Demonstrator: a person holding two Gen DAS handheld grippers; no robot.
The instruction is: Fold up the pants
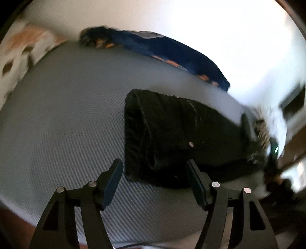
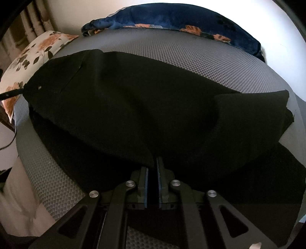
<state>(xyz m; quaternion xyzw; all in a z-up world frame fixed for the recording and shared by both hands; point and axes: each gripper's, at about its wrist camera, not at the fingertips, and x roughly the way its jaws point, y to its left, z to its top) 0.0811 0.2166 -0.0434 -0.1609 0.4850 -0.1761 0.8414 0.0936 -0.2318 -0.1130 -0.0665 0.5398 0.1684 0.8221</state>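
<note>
Black pants [image 2: 133, 99] lie on a grey textured mattress [image 2: 191, 55]. In the right wrist view my right gripper [image 2: 152, 168] is shut on a raised fold of the pants and holds it above the lower layer. In the left wrist view the pants [image 1: 172, 134] show waistband end on, with a small metal button [image 1: 190, 144]. My left gripper [image 1: 154, 170] is open and empty, just in front of the waistband, its right finger [image 1: 195, 178] at the cloth edge. This view is motion-blurred.
A dark blue floral blanket [image 2: 191, 17] lies along the far edge of the mattress and also shows in the left wrist view [image 1: 172, 49]. A white pillow with orange flowers [image 2: 34, 55] sits at the left. A white wall stands behind. Bare mattress [image 1: 67, 115] lies left of the pants.
</note>
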